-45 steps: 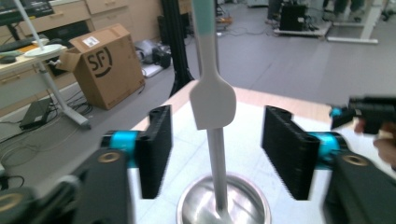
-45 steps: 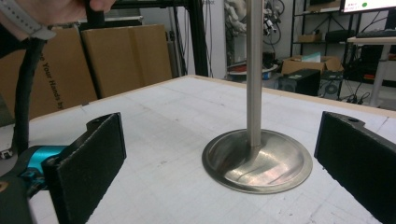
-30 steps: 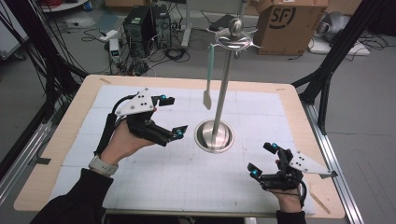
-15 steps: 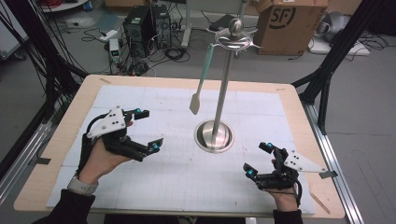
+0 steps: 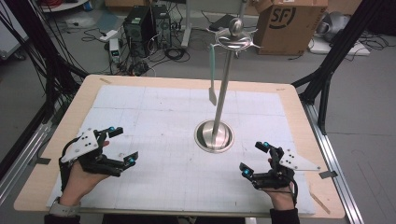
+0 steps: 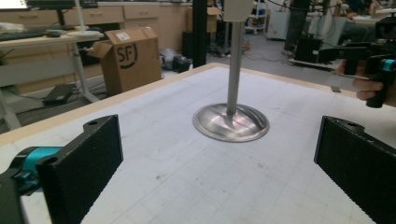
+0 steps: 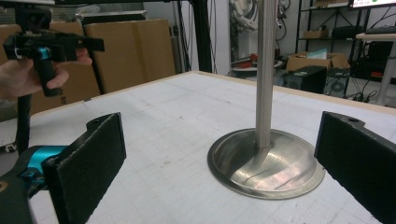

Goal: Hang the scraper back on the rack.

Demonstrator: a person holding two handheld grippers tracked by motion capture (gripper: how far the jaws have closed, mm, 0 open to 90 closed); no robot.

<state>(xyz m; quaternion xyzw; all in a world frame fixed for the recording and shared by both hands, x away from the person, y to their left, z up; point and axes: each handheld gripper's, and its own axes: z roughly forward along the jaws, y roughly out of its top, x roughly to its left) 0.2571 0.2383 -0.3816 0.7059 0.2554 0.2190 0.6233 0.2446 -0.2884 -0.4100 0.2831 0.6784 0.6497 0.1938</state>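
Observation:
A metal stand (image 5: pixel 223 88) rises from a round base (image 5: pixel 214 136) at the middle of the white mat. A pale spatula (image 5: pixel 212 77) hangs from a hook at its top. My left gripper (image 5: pixel 122 145) hovers open over the near left of the mat with nothing between its jaws. My right gripper (image 5: pixel 254 158) is open and empty at the near right, close to the base. In the left gripper view the jaws (image 6: pixel 219 168) frame the base (image 6: pixel 231 122), with the right gripper (image 6: pixel 378 60) beyond. The right gripper view looks between its jaws (image 7: pixel 219 163) at the base (image 7: pixel 266 163) and the left gripper (image 7: pixel 46 46).
The mat lies on a wooden table (image 5: pixel 56 140) with bare edges. Beyond the far edge stand a cardboard box (image 5: pixel 285 21), a computer tower (image 5: pixel 142 23) and floor cables. Black frame legs (image 5: pixel 327 70) flank the table.
My left gripper has drawn back from beside the stand to the near left of the mat. The hanging spatula swung out and now hangs straight. The right gripper barely moved.

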